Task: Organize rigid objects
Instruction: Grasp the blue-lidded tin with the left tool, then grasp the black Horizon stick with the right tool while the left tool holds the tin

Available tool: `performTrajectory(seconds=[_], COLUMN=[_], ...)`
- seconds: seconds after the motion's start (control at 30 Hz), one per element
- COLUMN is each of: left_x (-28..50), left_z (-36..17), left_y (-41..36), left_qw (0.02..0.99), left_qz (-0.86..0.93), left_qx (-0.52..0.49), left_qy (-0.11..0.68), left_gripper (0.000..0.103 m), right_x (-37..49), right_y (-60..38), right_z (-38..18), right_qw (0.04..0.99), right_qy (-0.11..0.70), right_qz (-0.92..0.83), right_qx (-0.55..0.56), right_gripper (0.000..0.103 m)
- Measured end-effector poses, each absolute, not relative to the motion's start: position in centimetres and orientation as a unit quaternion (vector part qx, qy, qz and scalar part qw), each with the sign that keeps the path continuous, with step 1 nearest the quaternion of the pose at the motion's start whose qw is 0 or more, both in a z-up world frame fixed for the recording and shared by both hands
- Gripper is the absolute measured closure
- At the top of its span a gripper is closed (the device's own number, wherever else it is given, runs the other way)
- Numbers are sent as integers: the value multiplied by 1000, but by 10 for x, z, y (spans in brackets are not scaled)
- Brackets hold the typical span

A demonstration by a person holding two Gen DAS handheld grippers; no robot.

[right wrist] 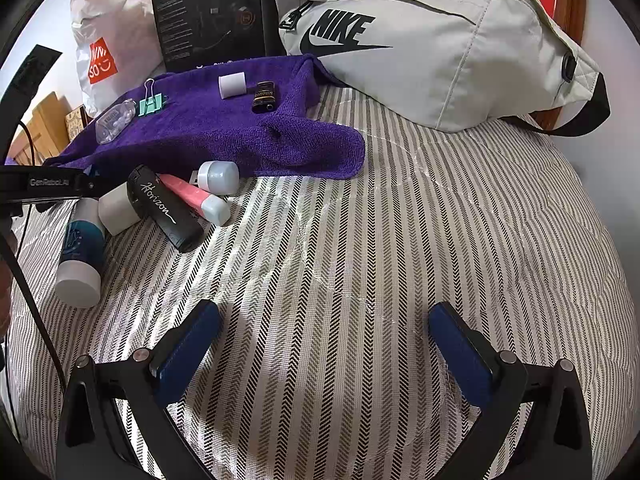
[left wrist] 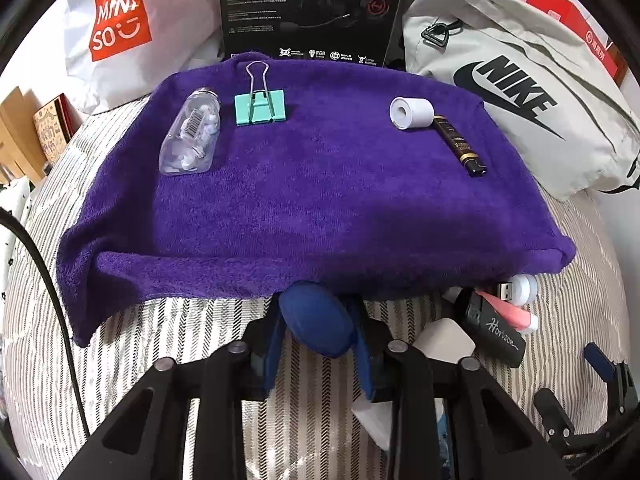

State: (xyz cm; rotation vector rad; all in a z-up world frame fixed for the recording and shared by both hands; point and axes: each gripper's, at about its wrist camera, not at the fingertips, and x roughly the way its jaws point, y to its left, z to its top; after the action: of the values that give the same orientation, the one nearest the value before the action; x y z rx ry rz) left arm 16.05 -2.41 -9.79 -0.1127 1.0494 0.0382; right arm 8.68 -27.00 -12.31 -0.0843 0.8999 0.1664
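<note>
My left gripper is shut on a dark blue oval object at the near edge of a purple towel. On the towel lie a clear bottle of white pieces, a teal binder clip, a white roll and a black-and-gold tube. My right gripper stands open over bare striped bedding, nothing between its fingers. To its left lies a pile: a black "Horizon" stick, a pink tube, a white-capped jar, a white block and a blue-and-white bottle.
A grey Nike bag lies at the back right of the bed. A black headset box and a white Miniso bag stand behind the towel. A black cable runs down the left side.
</note>
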Motion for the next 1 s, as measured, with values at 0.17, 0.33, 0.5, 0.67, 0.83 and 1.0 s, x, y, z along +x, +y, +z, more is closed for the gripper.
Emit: performTrajectory(seconds=[0.17,0.33,0.5,0.67,0.83,1.0], left_x=[141,126,118,111,105,105], left_z=[-91,-94,-103,-102,-101,-102], left_y=[-11,5,11,7,14,20], left_qw=[867,865,867,869,864,868], left_qz=[10,-7,-11,-17,-5,8], left_qx=[-28,-28,-30,-7,-7,-24], left_qy=[498,501,497,494,503,497], left_gripper=[74,74,74,74,69,66], right_x=[87,87,87,87,86,86], right_y=[-270,-270,-270,-270,-270,-270], right_z=[-123,-123,-123,-123,-123,-123], right_qw=[896,896,896,895,897,897], right_qy=[434,434,434,437,434,434], right_qz=[80,80,81,77,75,75], right_qx=[-41,-41,-41,-40,-39,-39], right_gripper=[0,0,0,0,0,0])
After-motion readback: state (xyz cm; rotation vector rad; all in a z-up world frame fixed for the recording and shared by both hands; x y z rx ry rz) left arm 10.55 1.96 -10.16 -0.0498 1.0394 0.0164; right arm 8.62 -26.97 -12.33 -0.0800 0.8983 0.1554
